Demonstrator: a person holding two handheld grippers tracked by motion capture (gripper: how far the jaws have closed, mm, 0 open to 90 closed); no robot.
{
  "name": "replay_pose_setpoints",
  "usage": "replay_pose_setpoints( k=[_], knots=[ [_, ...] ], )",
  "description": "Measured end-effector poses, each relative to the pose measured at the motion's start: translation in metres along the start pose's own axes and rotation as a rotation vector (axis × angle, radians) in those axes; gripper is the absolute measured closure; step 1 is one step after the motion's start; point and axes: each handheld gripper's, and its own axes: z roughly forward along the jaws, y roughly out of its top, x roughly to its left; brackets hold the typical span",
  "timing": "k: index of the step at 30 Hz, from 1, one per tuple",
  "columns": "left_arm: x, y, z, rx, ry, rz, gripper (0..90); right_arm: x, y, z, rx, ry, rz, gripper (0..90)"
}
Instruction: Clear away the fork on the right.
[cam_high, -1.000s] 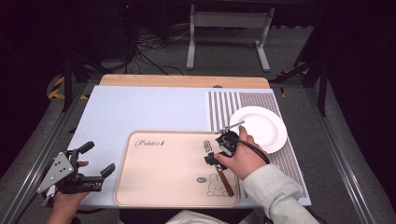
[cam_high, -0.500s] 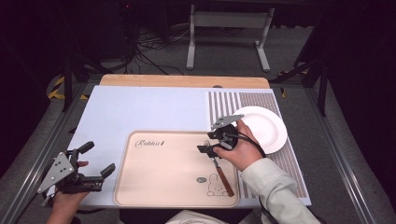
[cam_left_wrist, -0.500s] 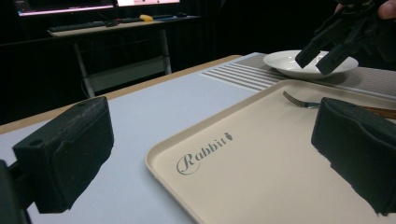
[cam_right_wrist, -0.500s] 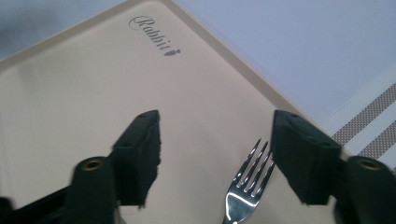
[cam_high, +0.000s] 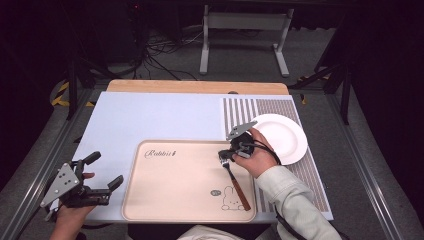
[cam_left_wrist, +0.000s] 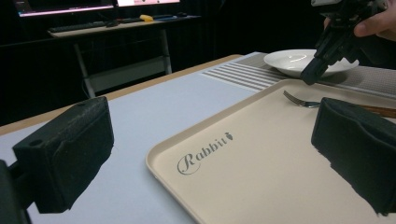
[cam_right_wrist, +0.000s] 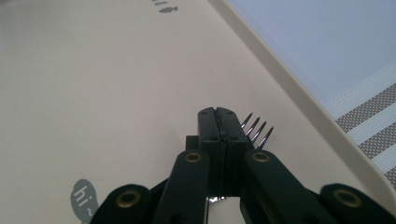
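Two grippers are seen: the right gripper, pressed together over the wooden-handled metal fork lying on the beige rectangular tray, while the left gripper is held spread, seemingly idle.

The beige tray bears the script word "Rabbit". A small grey speech bubble printed on it reads "hi~".

Matt beige tray; glossy white plate
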Motion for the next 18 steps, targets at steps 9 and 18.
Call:
replay_pose_setpoints(
  k=[9, 18],
  knots=[
    [0.0, 0.0, 0.0, -0.003, 0.002, 0.001, 0.0, 0.001, -0.003, 0.015, 0.062, 0.001, -0.025, 90.0],
    [0.0, 0.0, 0.0, -0.003, 0.0, 0.001, 0.0, 0.004, -0.006, 0.027, 0.114, -0.007, -0.05, 90.0]
  ],
)
